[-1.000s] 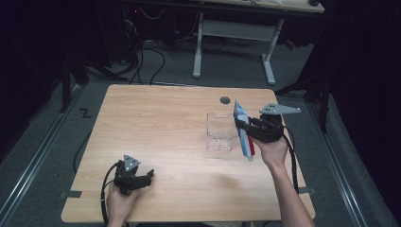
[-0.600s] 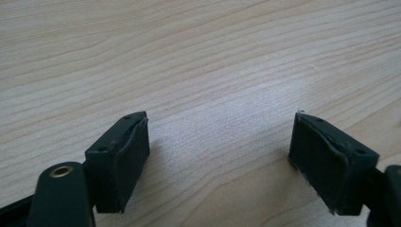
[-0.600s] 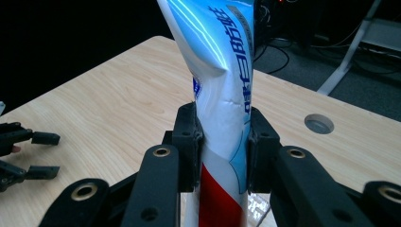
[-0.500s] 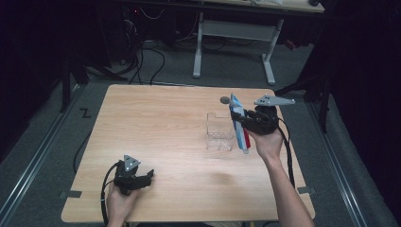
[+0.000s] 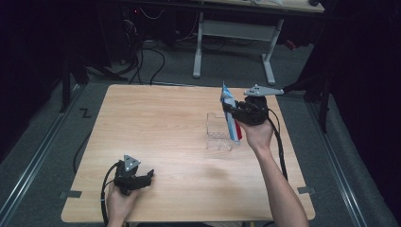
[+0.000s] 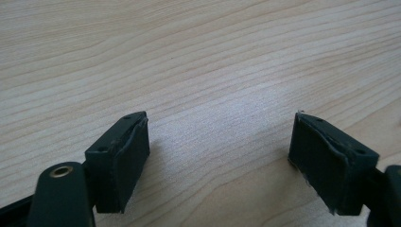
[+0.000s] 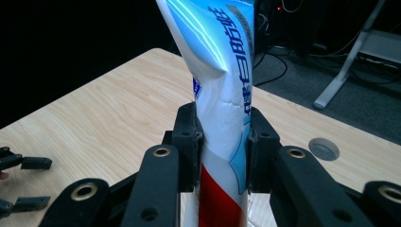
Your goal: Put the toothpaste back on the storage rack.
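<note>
A blue, white and red toothpaste tube (image 7: 224,80) stands upright between the jaws of my right gripper (image 7: 222,142), which is shut on its middle. In the high view the right gripper (image 5: 231,113) holds the toothpaste tube (image 5: 230,116) above the right edge of a clear plastic box (image 5: 218,133) on the wooden table (image 5: 156,127). My left gripper (image 5: 142,178) rests near the table's front left, held by a hand. Its jaws stand wide apart over bare wood, with the left gripper (image 6: 217,156) open and holding nothing.
A round grey grommet (image 7: 323,149) sits in the table behind the tube. A white desk frame (image 5: 236,33) and cables lie on the floor beyond the table's far edge. The left gripper (image 7: 19,182) shows far off at the left edge of the right gripper view.
My right gripper has lifted the toothpaste tube and carried it a little farther back, and it now stands more upright over the clear box. The left gripper has stayed put.
</note>
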Available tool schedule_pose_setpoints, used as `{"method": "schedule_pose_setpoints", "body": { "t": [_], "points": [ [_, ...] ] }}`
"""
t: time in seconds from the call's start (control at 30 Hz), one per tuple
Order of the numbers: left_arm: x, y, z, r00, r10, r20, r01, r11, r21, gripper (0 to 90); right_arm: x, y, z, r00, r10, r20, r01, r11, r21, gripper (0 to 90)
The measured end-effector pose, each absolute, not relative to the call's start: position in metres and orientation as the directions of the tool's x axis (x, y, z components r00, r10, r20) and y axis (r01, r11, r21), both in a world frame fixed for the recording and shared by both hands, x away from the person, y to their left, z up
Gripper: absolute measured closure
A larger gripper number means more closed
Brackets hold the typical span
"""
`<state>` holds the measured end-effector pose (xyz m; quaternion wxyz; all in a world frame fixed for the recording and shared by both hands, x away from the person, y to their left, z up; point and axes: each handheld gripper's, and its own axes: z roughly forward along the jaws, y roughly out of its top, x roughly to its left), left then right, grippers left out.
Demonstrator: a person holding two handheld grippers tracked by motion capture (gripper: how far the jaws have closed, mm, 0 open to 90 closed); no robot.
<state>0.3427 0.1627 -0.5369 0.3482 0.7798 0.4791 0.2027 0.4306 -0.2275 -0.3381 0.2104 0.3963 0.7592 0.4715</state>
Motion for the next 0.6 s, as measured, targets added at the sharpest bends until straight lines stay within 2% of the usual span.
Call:
{"method": "schedule_pose_setpoints", "body": {
  "t": [0.6],
  "points": [
    [0.343, 0.163, -0.537, 0.458, 0.889, -0.016, 0.605, -0.298, 0.738, 21.1, 0.457, -0.225, -0.342, -0.539, 0.839, 0.076, 0.421, 0.19, 0.887, 70.5]
  ]
}}
